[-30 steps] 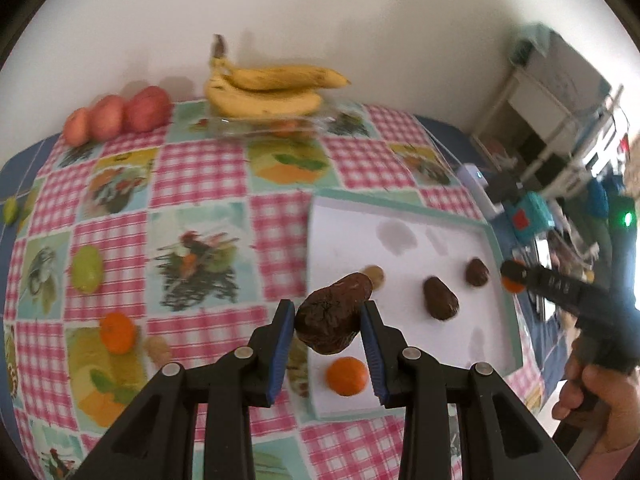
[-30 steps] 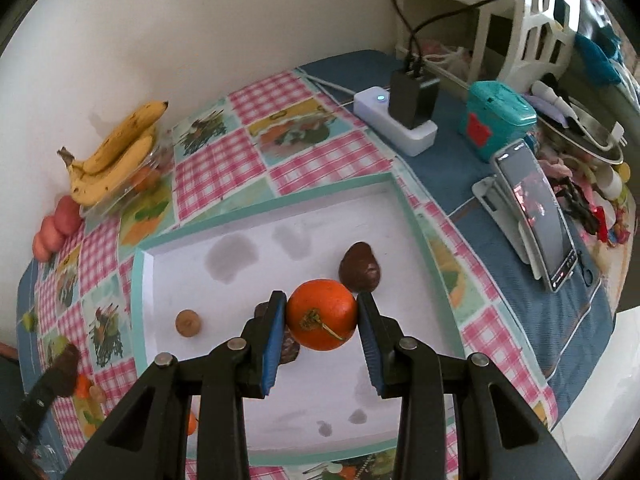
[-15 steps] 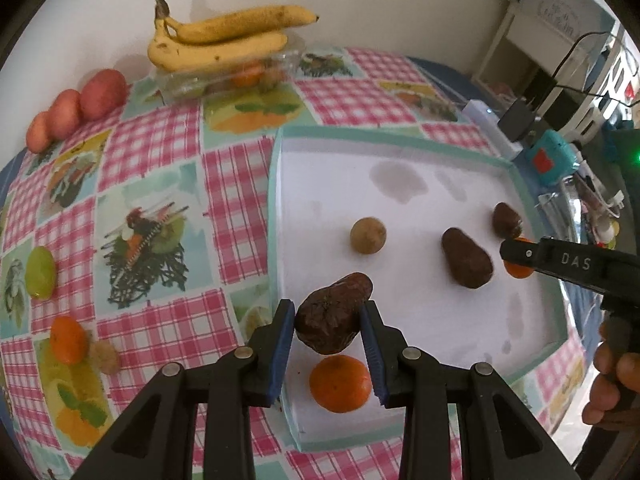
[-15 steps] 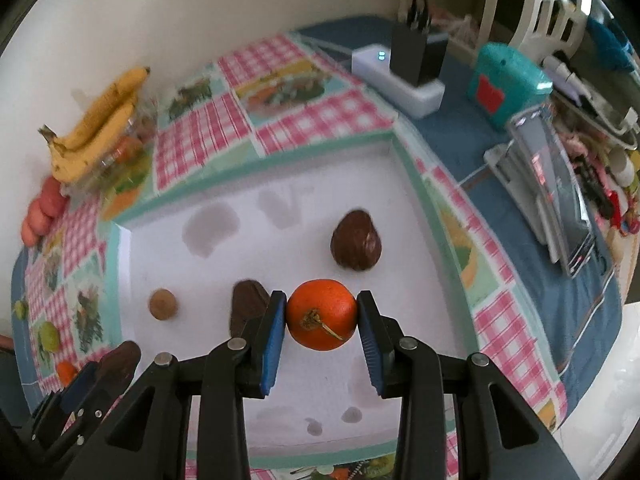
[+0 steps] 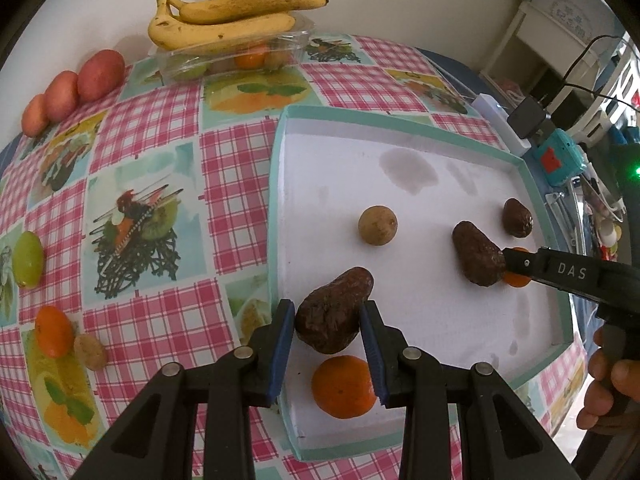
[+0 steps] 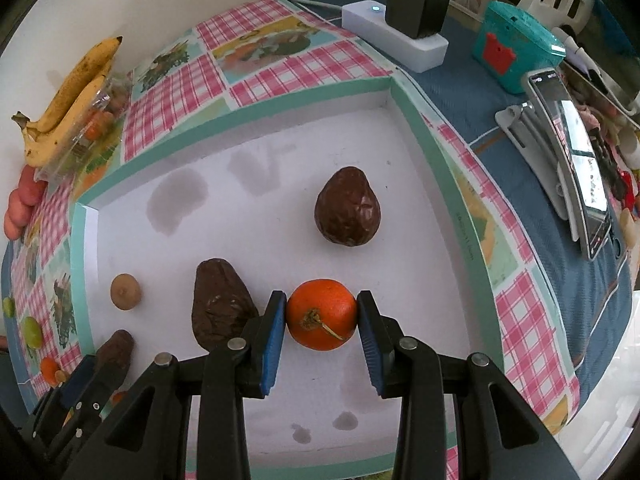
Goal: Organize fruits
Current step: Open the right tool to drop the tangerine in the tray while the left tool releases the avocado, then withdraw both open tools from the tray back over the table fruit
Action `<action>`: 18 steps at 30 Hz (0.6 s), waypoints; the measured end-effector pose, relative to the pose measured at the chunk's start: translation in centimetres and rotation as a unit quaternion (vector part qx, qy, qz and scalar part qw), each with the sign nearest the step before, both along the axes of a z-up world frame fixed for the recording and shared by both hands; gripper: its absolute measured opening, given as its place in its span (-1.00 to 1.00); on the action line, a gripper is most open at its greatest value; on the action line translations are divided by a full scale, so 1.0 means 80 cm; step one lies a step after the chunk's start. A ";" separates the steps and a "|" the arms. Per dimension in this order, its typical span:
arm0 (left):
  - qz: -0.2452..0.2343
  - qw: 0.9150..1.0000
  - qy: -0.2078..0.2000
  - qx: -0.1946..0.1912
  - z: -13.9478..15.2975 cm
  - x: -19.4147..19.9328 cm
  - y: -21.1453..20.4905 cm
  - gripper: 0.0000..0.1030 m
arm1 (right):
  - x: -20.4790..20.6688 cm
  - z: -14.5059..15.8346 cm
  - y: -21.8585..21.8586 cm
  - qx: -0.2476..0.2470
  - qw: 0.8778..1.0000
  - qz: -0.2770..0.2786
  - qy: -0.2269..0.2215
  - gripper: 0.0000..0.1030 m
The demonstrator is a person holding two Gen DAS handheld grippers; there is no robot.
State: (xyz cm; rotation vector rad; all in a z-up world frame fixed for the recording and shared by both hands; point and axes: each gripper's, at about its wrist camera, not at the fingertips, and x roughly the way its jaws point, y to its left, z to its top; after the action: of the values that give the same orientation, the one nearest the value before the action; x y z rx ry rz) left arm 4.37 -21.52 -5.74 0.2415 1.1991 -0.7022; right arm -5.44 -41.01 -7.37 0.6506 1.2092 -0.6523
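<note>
An orange (image 6: pixel 322 314) is pinched in the right claw (image 6: pixel 322 316) above bare tray (image 6: pixel 412 128) floor, avocados (image 6: pixel 347 212) lying left and beyond, while a dark avocado (image 5: pixel 334 314), long axis tilted up-right, is clamped in the left claw (image 5: pixel 329 334) over the tray's near-left corner, above another orange (image 5: pixel 343 386).

Bright, even daylight, soft shadows; sharp centre, heavy fisheye bend w/ dark corners (slight glare at right edge, both views).
</note>
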 end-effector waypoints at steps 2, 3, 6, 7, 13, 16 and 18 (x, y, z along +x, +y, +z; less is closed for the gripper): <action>0.001 1.000 0.001 -0.002 0.000 0.000 0.001 -0.30 | -0.002 0.000 0.000 0.001 1.000 -0.001 -0.001 -0.27; 0.002 1.000 0.002 -0.003 -0.001 0.000 0.001 -0.30 | -0.003 0.000 0.000 0.001 1.000 -0.001 -0.001 -0.27; 0.001 1.000 0.003 -0.004 -0.001 0.000 0.001 -0.29 | 0.002 -0.002 -0.002 0.001 1.000 0.001 0.000 -0.27; 0.001 1.000 0.004 -0.004 -0.001 0.000 0.002 -0.29 | 0.003 -0.002 -0.001 -0.001 1.000 0.002 0.001 -0.27; -0.003 1.000 0.012 -0.013 0.004 -0.003 0.002 -0.26 | 0.001 0.002 0.000 -0.001 1.000 0.005 -0.002 0.06; -0.005 1.000 0.006 -0.022 0.015 -0.005 0.003 -0.18 | 0.002 0.008 0.000 -0.008 1.000 0.009 -0.007 0.11; -0.003 1.000 0.004 -0.030 0.023 -0.005 0.005 0.11 | 0.003 0.014 0.002 -0.013 1.000 0.010 -0.013 0.14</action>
State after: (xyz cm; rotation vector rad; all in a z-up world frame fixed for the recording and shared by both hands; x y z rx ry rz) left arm 3.96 -21.12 -3.87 0.1929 1.1838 -0.7441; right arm -5.20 -40.88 -6.23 0.6230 1.1809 -0.6391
